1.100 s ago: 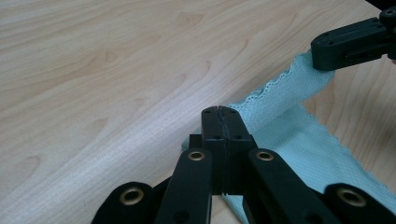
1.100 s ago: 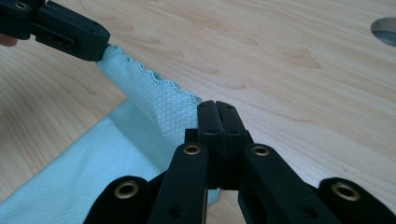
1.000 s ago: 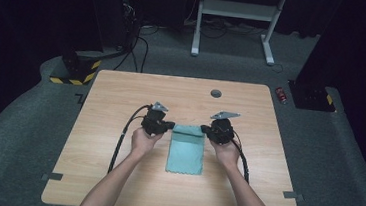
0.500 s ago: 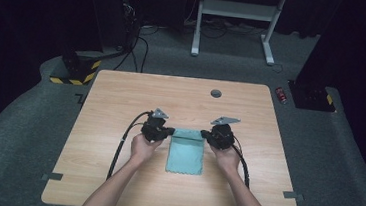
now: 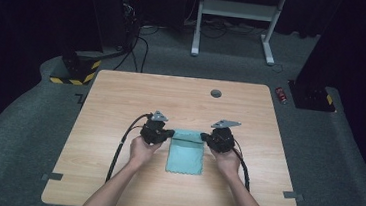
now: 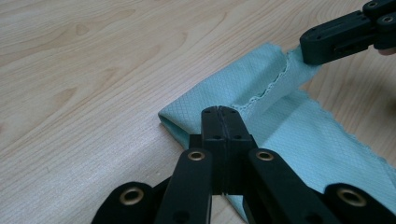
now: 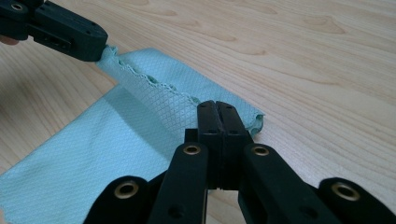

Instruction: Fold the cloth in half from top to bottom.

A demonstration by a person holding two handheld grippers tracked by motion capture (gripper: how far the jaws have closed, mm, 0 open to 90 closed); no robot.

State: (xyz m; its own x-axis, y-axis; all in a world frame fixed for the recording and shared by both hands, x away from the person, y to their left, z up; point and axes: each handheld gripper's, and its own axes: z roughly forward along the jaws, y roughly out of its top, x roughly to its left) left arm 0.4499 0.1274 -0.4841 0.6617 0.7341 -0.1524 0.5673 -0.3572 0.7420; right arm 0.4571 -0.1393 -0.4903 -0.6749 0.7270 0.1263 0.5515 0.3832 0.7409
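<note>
From above, your left gripper (image 5: 169, 133) and right gripper (image 5: 204, 136) have drawn the far edge of the teal cloth (image 5: 185, 156) a little toward you since a second ago, starting a fold on the table (image 5: 121, 92).

The left gripper view adds detail: the jaws are pressed together on one far corner, the edge lifted and rolled over.

The right gripper view shows the other corner pinched likewise.
</note>
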